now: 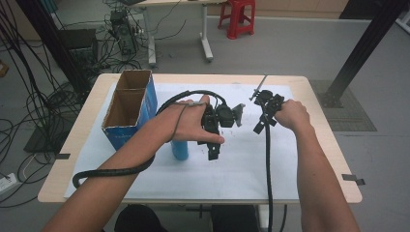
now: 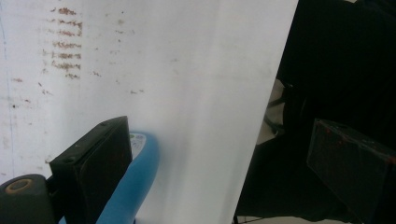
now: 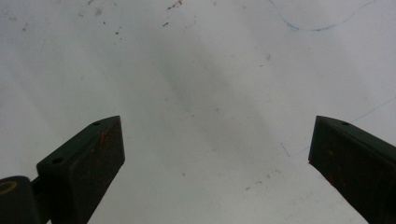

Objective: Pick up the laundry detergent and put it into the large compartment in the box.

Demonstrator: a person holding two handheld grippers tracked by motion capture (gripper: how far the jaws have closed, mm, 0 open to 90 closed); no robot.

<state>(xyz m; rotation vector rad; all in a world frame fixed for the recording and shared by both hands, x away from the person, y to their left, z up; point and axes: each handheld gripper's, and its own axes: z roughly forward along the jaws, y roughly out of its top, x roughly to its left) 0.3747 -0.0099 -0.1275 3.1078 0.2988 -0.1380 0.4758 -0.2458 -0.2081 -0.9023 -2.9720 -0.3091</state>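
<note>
left gripper [image 1: 213, 151]: jaws spread wide, nothing pinched; the blue plastic cylinder bottle [image 1: 179, 149] sits just at its 9 o'clock on the white paper sheet [image 1: 241, 169]
right gripper [image 1: 259, 126]: jaws wide, bare
blue cardboard box [image 1: 129, 110]: open-topped, at the bottle's 11 o'clock

Even, soft indoor light; slight close-range blur, faint shadows, no glare.
</note>
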